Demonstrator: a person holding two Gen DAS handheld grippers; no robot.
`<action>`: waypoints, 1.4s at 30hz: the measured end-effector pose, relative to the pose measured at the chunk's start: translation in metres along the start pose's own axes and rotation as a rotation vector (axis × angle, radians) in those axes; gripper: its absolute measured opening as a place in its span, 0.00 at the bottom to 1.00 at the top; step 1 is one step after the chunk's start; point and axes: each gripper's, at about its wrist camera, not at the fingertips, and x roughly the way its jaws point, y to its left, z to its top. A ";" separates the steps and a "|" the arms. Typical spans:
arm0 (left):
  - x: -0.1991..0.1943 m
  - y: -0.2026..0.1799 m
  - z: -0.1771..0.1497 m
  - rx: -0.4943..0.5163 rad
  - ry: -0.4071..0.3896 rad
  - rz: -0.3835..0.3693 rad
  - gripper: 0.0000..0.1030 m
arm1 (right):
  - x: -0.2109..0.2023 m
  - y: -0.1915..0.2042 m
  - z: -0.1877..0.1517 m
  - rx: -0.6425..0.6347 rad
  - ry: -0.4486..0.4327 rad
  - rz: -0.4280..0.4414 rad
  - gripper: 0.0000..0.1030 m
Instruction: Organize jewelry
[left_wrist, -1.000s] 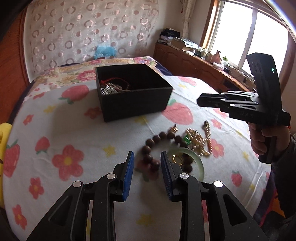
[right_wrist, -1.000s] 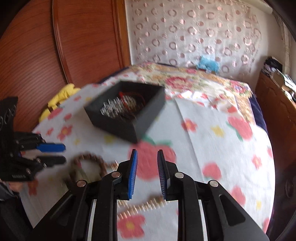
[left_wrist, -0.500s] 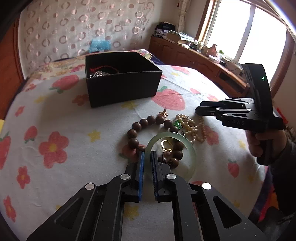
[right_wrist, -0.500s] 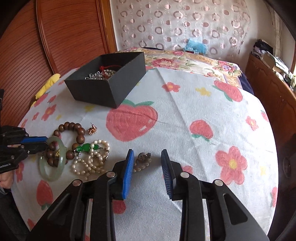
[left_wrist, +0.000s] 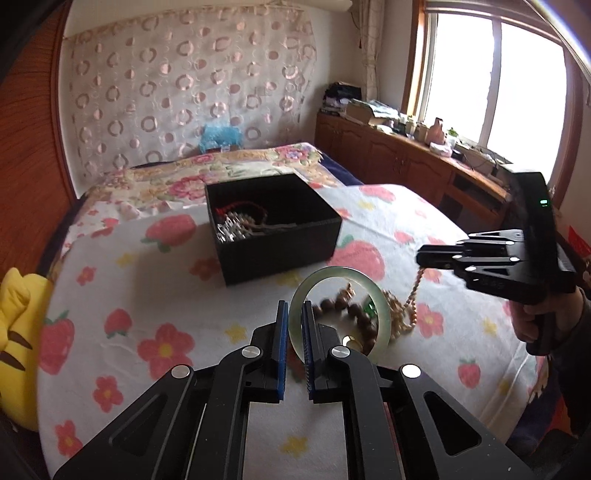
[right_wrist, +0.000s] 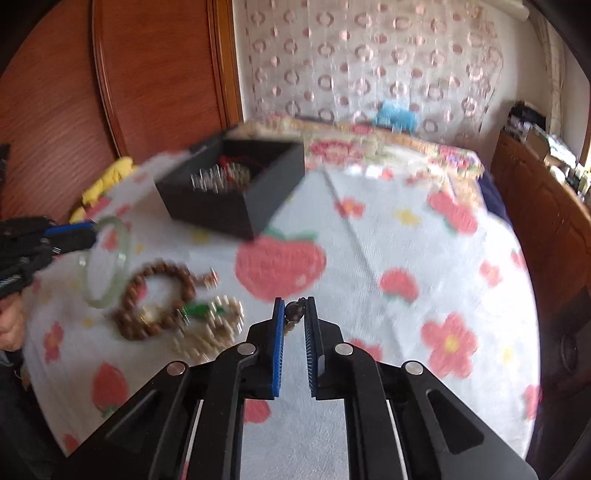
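Bed (left_wrist: 147, 295) with white strawberry/flower sheet carries everything. Black box (left_wrist: 273, 229) sits far-centre, jewelry inside. Near-right: brown bead bracelet (right_wrist: 155, 299) and pearl strand (right_wrist: 210, 332) on the sheet, touching, probably tangled, view blurred. Yellow plush (left_wrist: 18, 332) at left edge.

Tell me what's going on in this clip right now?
A person is sorting jewelry on a bed with a strawberry-print sheet. The left gripper is shut on a pale green bangle, lifted off the sheet. The right gripper is shut on the end of a gold bead chain, which hangs down toward the pile. A brown bead bracelet and pearls lie on the sheet. The black box beyond holds a few pieces.
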 end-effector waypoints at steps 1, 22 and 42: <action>0.000 0.003 0.005 -0.008 -0.008 0.005 0.06 | -0.009 0.001 0.008 -0.003 -0.027 0.001 0.11; 0.014 0.048 0.074 -0.062 -0.077 0.047 0.06 | -0.103 0.009 0.150 -0.107 -0.287 0.012 0.11; 0.080 0.069 0.084 -0.090 0.029 0.055 0.06 | -0.060 0.030 0.226 -0.143 -0.301 0.111 0.12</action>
